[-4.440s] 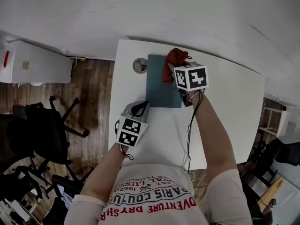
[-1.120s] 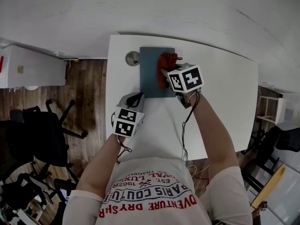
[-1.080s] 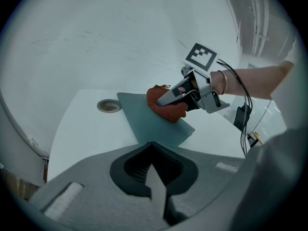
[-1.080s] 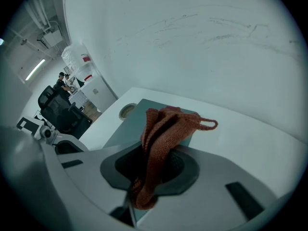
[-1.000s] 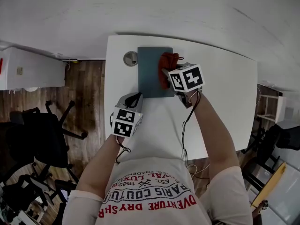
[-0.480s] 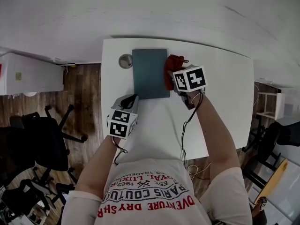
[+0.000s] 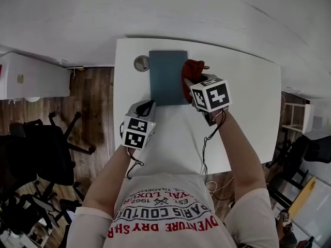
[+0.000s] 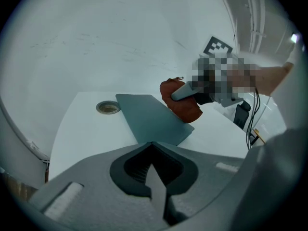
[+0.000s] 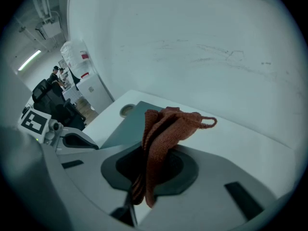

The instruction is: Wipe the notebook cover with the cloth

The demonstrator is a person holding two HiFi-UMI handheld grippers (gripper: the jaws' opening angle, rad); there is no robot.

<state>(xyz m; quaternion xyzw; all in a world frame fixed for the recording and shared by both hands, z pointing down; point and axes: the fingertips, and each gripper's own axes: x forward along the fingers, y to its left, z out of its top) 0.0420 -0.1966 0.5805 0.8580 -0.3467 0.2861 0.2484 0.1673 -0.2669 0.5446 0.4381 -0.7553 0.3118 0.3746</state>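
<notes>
The likeliest trouble was the notebook (image 7: 168,76) sliding, because nothing pinned it. It lay flat toward 12 o'clock on the white table (image 7: 248,102), with a round cable port (image 7: 141,63) just beside its 9 o'clock edge. Your left gripper (image 7: 146,107) sat apart from it at about its 7 o'clock. A firm stroke from the right could have shoved the book toward that port rather than cleaned it. A second risk was the cloth (image 7: 192,71) itself: your right gripper (image 9: 139,196) had its jaws clamped on only a narrow bunched fold of the red fabric. Much of it, a small loop included, stood loose past the tips, so dragging hard could have pulled it free or rolled it up. The cloth also sat at the notebook's 3 o'clock edge, partly over bare table, so a short pass would likely have missed most of the cover. Whether it pressed on the surface could not be told. Your right forearm reached forward toward 12 o'clock, with the marker cube facing up. Your left arm was drawn in closer to your body, its jaws together with nothing between them, pointed toward the book's near edge.
</notes>
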